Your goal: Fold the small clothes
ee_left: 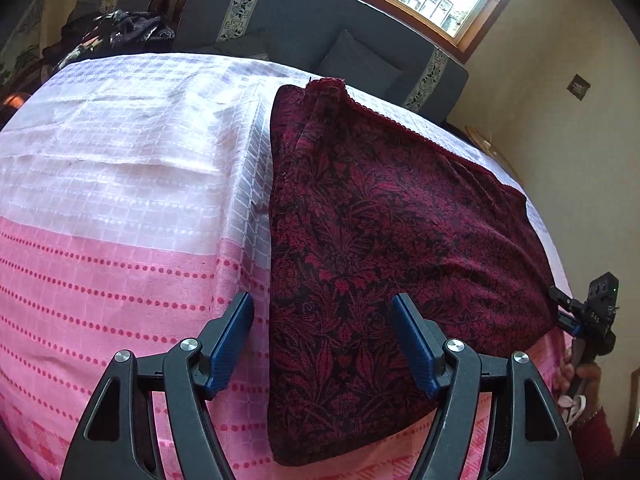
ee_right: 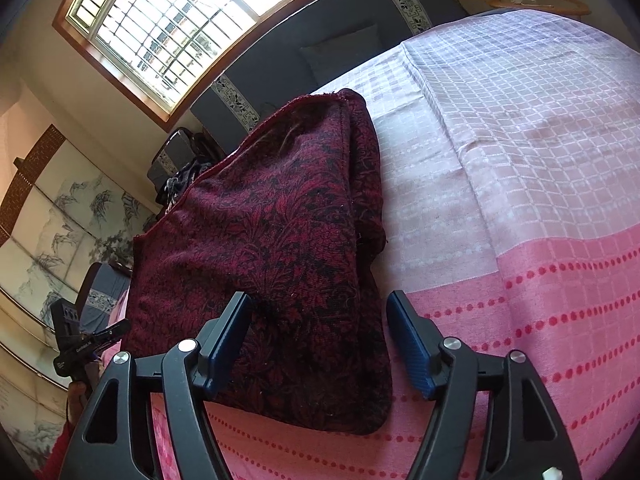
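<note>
A dark red garment with a black leaf pattern point(ee_left: 384, 240) lies folded flat on the pink and white cloth point(ee_left: 120, 208). My left gripper point(ee_left: 322, 340) is open, its jaws astride the garment's near left edge, just above it. The garment also shows in the right wrist view point(ee_right: 280, 248). My right gripper point(ee_right: 318, 340) is open over the garment's near right corner. The right gripper also shows at the garment's far side in the left wrist view point(ee_left: 560, 300). The left gripper shows at the left edge of the right wrist view point(ee_right: 116, 328).
A dark grey sofa point(ee_left: 320, 24) with cushions stands behind the covered surface under a window point(ee_right: 160, 20). A pile of dark clothes point(ee_left: 116, 32) lies at the back left. A painted screen point(ee_right: 60, 220) lines the wall.
</note>
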`<action>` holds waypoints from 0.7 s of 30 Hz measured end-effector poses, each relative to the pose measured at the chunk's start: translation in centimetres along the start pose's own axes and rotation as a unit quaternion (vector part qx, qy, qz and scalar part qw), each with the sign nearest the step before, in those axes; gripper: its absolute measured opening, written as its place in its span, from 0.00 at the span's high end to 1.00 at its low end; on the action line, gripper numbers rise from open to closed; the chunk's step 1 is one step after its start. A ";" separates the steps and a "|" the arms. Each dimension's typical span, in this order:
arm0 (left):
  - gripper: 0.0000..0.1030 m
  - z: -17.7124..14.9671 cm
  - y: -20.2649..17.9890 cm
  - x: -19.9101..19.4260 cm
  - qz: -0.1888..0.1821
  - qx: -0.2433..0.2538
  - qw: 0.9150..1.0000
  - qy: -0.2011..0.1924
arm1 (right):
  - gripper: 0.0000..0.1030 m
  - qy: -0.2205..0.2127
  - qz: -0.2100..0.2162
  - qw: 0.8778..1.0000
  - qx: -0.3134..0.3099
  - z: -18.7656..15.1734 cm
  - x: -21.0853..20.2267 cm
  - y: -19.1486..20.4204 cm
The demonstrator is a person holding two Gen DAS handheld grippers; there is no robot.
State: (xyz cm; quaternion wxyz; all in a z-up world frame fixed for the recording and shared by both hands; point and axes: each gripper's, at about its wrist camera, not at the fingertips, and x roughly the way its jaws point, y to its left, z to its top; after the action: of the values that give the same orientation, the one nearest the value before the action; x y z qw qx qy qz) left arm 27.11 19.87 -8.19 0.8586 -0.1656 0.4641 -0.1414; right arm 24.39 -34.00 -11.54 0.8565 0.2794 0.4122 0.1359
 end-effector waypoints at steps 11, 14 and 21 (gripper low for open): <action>0.31 4.8 2.4 3.8 -0.057 -0.023 0.997 0.038 | 0.30 -0.004 -0.005 1.000 -0.008 -0.3 0.1 0.7; 0.31 6.2 2.6 5.0 -0.076 -0.030 0.996 0.045 | 0.30 -0.006 -0.003 1.000 -0.005 -0.3 0.1 0.6; 0.29 9.1 2.9 7.4 -0.143 -0.032 0.987 0.071 | 0.28 -0.008 0.012 1.000 0.007 -0.2 0.1 0.1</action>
State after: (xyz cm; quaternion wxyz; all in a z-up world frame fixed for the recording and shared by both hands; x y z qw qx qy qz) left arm 38.98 20.94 -10.23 0.7886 -0.2468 0.5000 -0.2593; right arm 24.26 -33.85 -11.63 0.8563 0.2912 0.4025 0.1412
